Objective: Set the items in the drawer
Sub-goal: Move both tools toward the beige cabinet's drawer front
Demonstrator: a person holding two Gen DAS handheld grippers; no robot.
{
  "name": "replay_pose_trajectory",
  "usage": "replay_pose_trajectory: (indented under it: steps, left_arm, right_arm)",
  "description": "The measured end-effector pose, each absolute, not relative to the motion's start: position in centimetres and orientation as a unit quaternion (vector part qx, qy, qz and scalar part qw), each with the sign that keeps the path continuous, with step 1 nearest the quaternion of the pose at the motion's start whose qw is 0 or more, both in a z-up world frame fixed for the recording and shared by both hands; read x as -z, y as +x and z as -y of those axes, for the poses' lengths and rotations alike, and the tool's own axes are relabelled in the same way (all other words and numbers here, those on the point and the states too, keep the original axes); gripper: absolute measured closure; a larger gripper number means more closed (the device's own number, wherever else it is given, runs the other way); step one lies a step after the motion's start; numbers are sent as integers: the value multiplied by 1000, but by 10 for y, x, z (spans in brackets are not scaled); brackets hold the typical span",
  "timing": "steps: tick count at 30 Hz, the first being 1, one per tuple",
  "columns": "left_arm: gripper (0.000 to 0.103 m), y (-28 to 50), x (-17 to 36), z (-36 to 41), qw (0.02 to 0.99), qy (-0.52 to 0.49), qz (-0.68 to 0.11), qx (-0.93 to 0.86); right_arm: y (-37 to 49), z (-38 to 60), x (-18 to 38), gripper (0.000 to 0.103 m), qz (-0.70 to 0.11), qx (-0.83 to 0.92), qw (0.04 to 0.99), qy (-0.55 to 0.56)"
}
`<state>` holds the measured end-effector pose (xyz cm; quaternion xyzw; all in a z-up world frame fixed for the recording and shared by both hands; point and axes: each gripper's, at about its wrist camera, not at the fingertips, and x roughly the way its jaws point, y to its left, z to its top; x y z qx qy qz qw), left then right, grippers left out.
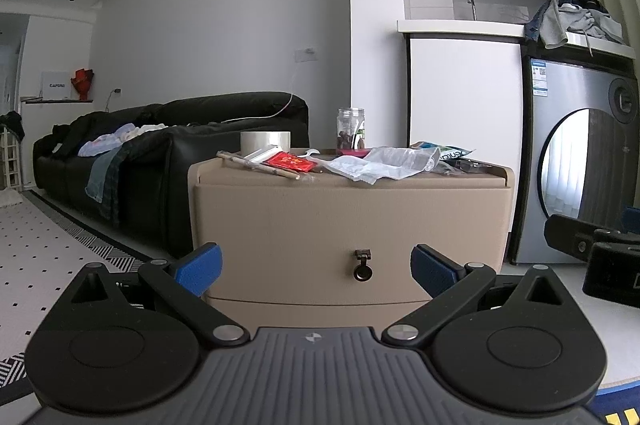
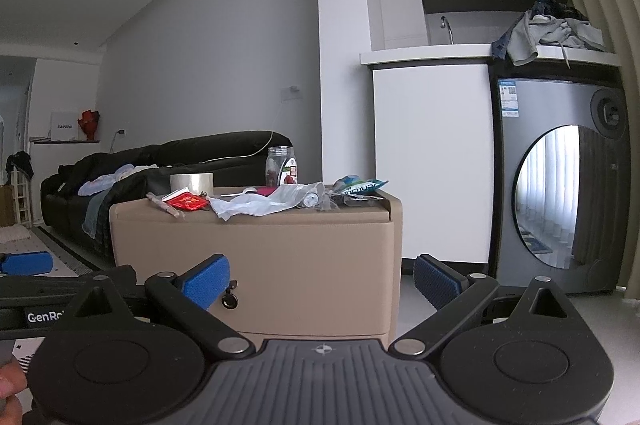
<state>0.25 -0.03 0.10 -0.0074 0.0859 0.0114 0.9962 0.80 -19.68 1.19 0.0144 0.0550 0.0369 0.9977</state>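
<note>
A beige nightstand point(image 1: 348, 217) point(image 2: 304, 257) stands ahead with its drawer closed; a small dark ring pull point(image 1: 363, 267) point(image 2: 229, 299) hangs on the drawer front. On its top lie a tape roll point(image 1: 265, 142) point(image 2: 191, 182), a red packet point(image 1: 289, 162) point(image 2: 186, 202), a stick point(image 1: 256, 165), a clear plastic bag point(image 1: 380, 163) point(image 2: 260, 203), a glass jar point(image 1: 350, 133) point(image 2: 281, 166) and a blue-green snack bag point(image 1: 444, 152) point(image 2: 360, 187). My left gripper point(image 1: 316, 271) is open, facing the pull at a short distance. My right gripper point(image 2: 322, 279) is open, to the right of the pull.
A black sofa point(image 1: 160, 153) point(image 2: 160, 165) strewn with clothes runs along the left wall. A grey washer point(image 1: 580, 161) point(image 2: 560, 185) stands on the right under a white counter with a heap of laundry point(image 1: 572, 17). A patterned rug point(image 1: 48, 257) covers the floor at left.
</note>
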Motion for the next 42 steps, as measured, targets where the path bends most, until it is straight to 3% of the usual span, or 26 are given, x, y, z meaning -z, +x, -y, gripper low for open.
replay_pose_trajectory:
  steps: [42]
  left_arm:
    - [1, 8, 6, -4, 997, -26, -71, -3]
  right_arm:
    - [12, 200, -6, 6, -62, -55, 996, 27]
